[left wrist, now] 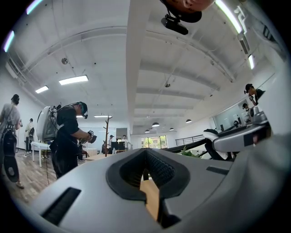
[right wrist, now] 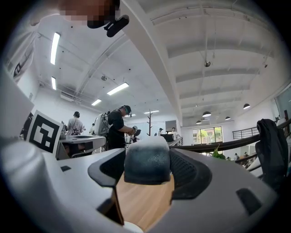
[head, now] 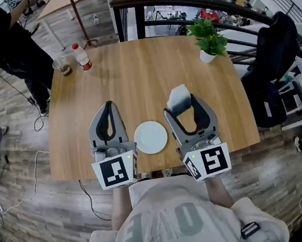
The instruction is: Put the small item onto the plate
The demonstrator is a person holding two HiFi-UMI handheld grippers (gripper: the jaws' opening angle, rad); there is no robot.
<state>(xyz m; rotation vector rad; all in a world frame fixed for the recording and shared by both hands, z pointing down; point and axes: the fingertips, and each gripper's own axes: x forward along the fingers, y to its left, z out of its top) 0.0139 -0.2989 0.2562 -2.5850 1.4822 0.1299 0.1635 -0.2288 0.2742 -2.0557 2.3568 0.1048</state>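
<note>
The right tongs (head: 182, 107) are clenched on a small soft block, white on top and dark blue-grey below (right wrist: 147, 160). Their pads hide its sides, and what it is stays unclear. The left tongs (left wrist: 144, 151) are pressed together on nothing. The round white plate (head: 150, 137) lies on the pale wooden surface (head: 134, 65) between both tongs, apart from the block.

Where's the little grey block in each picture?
Head view: the block is right of middle, in the right gripper.
Left gripper view: not in it.
Right gripper view: centre, pinched between the jaws.
Shared landmark: the wooden table.
</note>
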